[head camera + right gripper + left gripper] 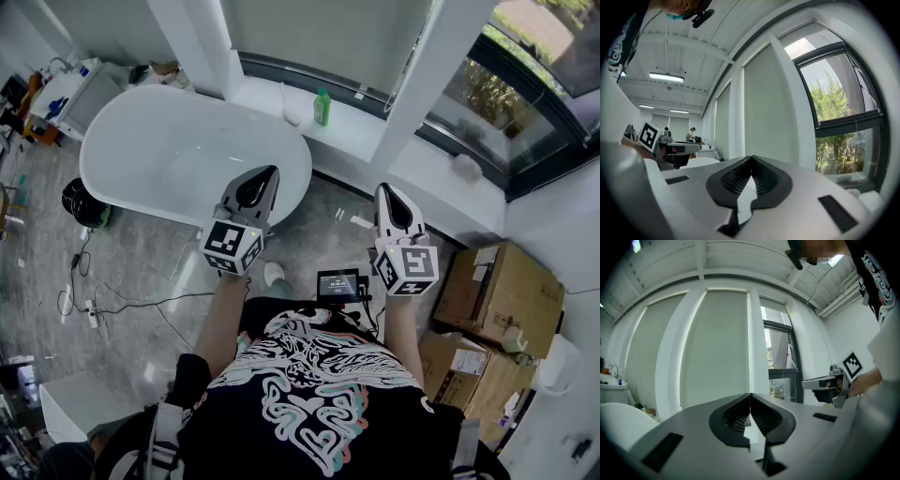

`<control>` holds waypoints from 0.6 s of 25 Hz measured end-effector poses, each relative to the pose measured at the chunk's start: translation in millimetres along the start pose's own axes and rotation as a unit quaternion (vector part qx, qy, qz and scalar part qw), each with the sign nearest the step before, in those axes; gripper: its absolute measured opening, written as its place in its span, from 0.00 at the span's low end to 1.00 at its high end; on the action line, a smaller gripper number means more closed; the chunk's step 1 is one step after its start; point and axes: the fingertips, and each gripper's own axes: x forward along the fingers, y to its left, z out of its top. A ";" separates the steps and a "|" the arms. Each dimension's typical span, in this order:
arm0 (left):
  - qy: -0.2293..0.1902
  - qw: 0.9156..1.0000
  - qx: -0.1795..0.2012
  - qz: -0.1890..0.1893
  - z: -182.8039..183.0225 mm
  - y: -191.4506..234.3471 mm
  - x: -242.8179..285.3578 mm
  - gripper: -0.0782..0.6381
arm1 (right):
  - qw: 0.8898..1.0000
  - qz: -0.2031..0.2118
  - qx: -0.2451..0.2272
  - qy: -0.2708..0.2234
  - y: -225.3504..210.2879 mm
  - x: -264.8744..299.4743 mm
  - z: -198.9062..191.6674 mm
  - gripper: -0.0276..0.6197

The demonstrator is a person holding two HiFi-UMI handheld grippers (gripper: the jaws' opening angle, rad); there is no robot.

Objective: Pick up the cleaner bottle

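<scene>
A green cleaner bottle [322, 107] stands upright on the white window ledge [352, 122], beyond the far end of the bathtub. Both grippers are held level in front of the person, well short of the bottle. My left gripper [272, 172] hangs over the tub's near right edge, jaws shut and empty. My right gripper [384, 190] floats above the floor to the right, also shut on nothing. In the left gripper view the left gripper [749, 395] faces blinds and a window, and in the right gripper view the right gripper [751, 159] does too; the bottle is hidden there.
A white oval bathtub [169, 155] fills the left middle. A white object [292, 112] sits beside the bottle on the ledge. Cardboard boxes [497, 295] are stacked at the right. A white pillar [427, 75] rises from the ledge. Cables [103, 305] lie on the grey floor at left.
</scene>
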 end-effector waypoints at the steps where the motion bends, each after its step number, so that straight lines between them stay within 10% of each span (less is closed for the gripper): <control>1: 0.002 1.000 0.000 0.000 -1.2 -1.2 -0.7 0.13 | 1.000 0.000 0.000 0.002 0.1 -0.2 -0.8 0.09; 15: -0.001 1.000 0.008 -0.003 3.9 -11.2 3.1 0.13 | 1.000 0.019 0.005 -0.003 1.0 2.2 -0.7 0.09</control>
